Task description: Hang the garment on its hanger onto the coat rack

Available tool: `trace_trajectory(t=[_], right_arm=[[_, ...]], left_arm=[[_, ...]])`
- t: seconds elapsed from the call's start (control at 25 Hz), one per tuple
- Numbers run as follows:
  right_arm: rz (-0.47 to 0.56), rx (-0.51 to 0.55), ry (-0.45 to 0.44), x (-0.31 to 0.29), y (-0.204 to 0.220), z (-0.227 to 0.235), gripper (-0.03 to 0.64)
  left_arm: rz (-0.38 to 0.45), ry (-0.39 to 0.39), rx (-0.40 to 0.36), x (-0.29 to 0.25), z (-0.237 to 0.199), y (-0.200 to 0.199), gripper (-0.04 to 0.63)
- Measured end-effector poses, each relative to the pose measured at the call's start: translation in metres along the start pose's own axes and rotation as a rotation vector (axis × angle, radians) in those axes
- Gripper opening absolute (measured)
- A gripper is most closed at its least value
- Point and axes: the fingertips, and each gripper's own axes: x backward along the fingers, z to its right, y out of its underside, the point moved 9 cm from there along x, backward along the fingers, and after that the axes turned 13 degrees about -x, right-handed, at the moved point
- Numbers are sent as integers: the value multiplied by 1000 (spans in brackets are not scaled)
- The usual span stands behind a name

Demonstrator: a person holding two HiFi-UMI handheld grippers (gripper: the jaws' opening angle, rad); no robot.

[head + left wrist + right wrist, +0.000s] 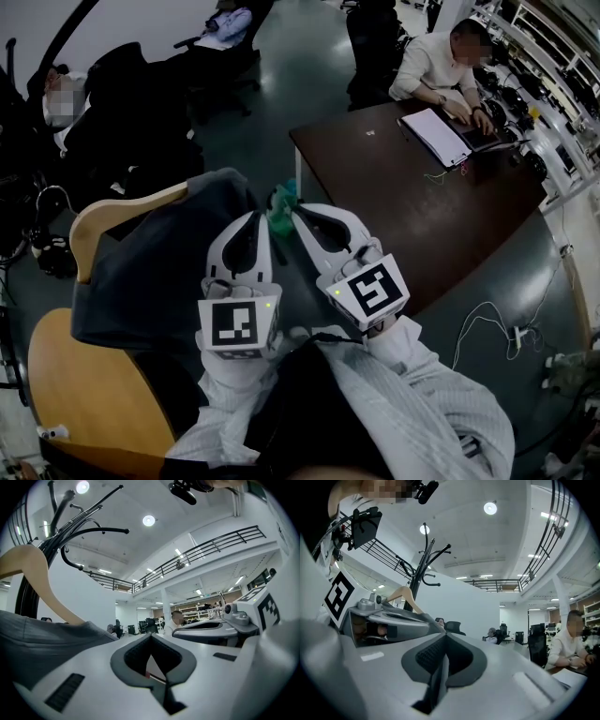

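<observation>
Both tongs are closed tight and hold nothing: the left gripper (260,227) and the right gripper (303,218) are side by side. The grey garment (159,272) on its wooden hanger (122,208) is just left of them, near the coat rack (28,588).

No words, labels or numbers can be read in any view.

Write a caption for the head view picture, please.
Left claw and right claw, both shut, side by side above a grey garment.
</observation>
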Motion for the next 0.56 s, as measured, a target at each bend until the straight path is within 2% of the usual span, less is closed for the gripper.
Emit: trace_trajectory(t=[0.36,0.56], right_arm=[[0,-8,-35,-8,0,-2,0],[5,-7,9,10,17,2,0]], left_arm=[[-19,-13,-52,2,-5,0,5],[-36,51,-70,1,10,15,5]])
